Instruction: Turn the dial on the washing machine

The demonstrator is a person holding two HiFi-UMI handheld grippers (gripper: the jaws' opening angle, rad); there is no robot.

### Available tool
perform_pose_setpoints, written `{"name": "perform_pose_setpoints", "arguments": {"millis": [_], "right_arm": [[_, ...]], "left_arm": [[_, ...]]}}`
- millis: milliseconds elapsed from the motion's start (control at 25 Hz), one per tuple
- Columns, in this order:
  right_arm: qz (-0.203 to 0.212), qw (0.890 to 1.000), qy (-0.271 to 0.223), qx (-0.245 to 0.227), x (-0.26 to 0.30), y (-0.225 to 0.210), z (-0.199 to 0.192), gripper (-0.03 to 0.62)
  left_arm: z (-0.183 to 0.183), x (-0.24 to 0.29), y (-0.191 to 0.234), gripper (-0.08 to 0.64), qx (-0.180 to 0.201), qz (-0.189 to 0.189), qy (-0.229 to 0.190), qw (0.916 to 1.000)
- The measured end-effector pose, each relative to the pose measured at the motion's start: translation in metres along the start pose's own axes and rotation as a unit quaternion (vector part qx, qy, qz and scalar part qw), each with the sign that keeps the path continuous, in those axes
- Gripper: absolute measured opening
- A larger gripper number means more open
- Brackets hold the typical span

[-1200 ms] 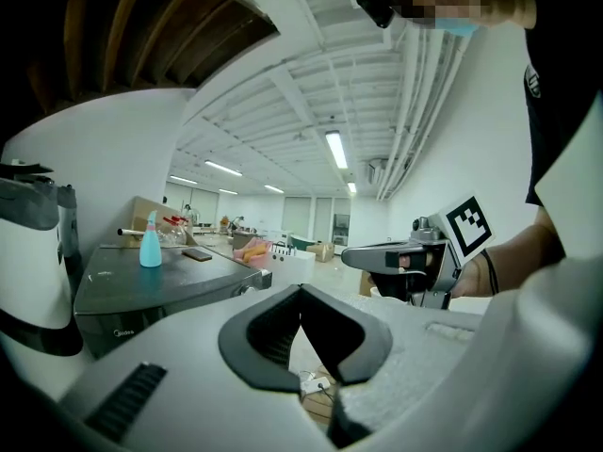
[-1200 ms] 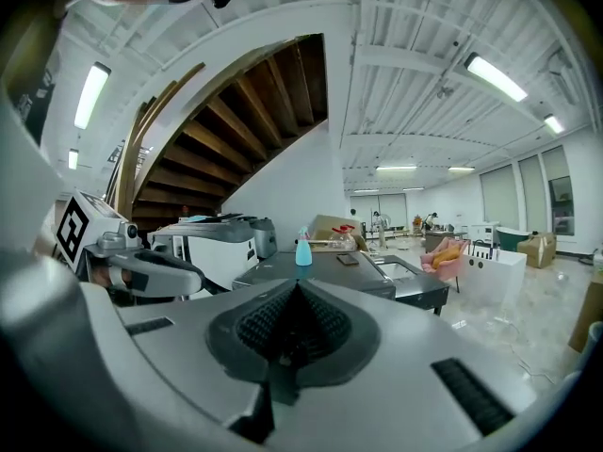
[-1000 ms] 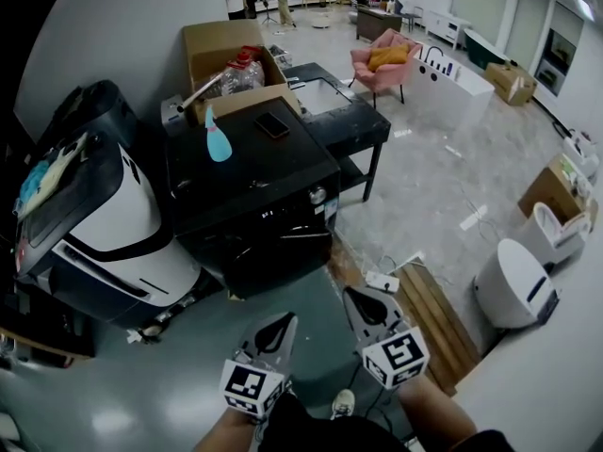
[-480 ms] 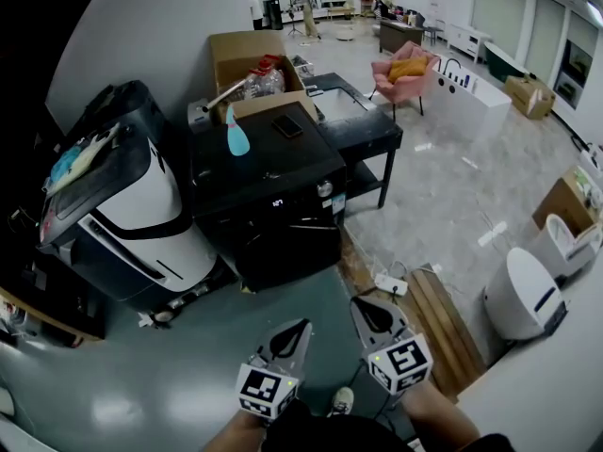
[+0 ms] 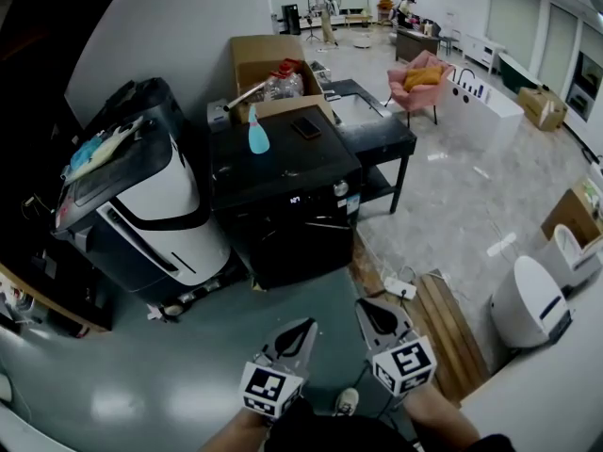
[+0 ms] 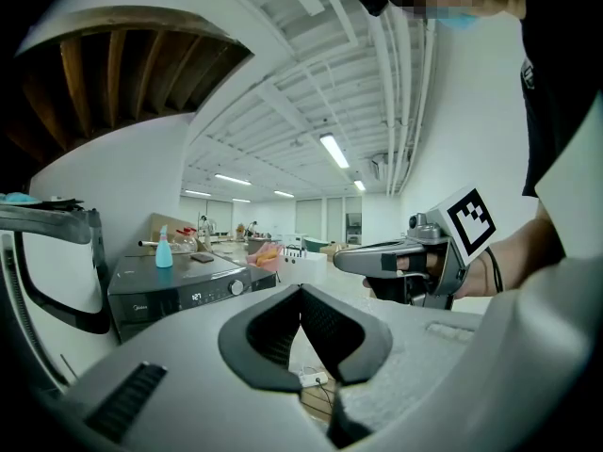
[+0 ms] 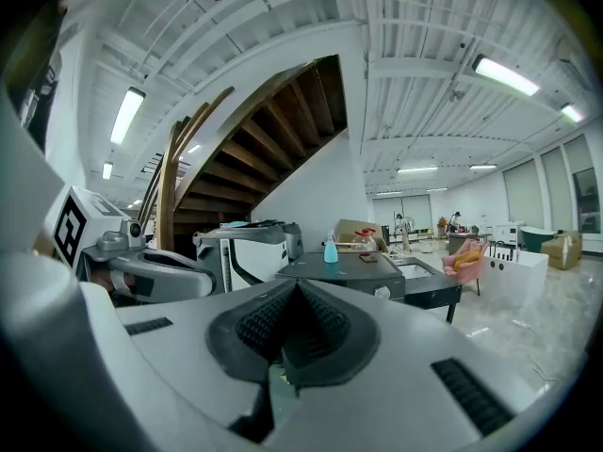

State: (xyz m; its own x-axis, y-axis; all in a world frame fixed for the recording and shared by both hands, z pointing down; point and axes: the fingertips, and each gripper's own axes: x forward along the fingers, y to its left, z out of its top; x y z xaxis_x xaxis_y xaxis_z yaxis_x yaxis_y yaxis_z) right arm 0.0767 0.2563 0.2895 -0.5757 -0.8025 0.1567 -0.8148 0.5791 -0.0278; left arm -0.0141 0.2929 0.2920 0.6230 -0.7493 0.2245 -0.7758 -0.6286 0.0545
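Note:
The black washing machine (image 5: 283, 172) stands in the middle of the room, and its silver dial (image 5: 341, 188) sits at the right end of the front panel beside a lit display. The dial (image 6: 237, 288) also shows in the left gripper view, and the dial (image 7: 382, 293) in the right gripper view. My left gripper (image 5: 301, 329) and right gripper (image 5: 368, 307) hang side by side low in the head view, well short of the machine. Both point toward it, shut, with nothing between the jaws.
A blue spray bottle (image 5: 257, 132) and a phone (image 5: 305, 127) lie on the machine's top. A large white-and-black appliance (image 5: 141, 215) stands at its left and a black table (image 5: 382, 135) at its right. A power strip (image 5: 400, 288) and a wooden board (image 5: 443, 318) lie on the floor.
The head view has shifted, and the washing machine now sits further right in the frame. Both grippers remain shut, side by side, and have slid a little to the right.

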Motion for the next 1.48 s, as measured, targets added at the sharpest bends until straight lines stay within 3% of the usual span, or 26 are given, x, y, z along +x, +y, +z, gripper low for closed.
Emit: {"name": "perform_pose_setpoints", "arguments": {"millis": [320, 480, 1040, 1480], "right_arm": [[0.0, 1.0, 0.005, 0.008, -0.009, 0.013, 0.004, -0.003], [0.002, 1.0, -0.014, -0.005, -0.01, 0.013, 0.004, -0.003], [0.005, 1.0, -0.02, -0.006, -0.002, 0.014, 0.006, -0.003], [-0.003, 1.0, 0.009, 0.009, -0.002, 0.009, 0.001, -0.003]], "left_arm": [[0.003, -0.009, -0.005, 0.005, 0.0, 0.003, -0.007, 1.0], [0.009, -0.011, -0.003, 0.005, 0.021, 0.002, -0.034, 0.9992], [0.002, -0.012, 0.005, 0.005, 0.0, 0.006, -0.009, 0.9999], [0.0, -0.004, 0.005, 0.005, -0.004, 0.008, -0.008, 0.9999]]}}
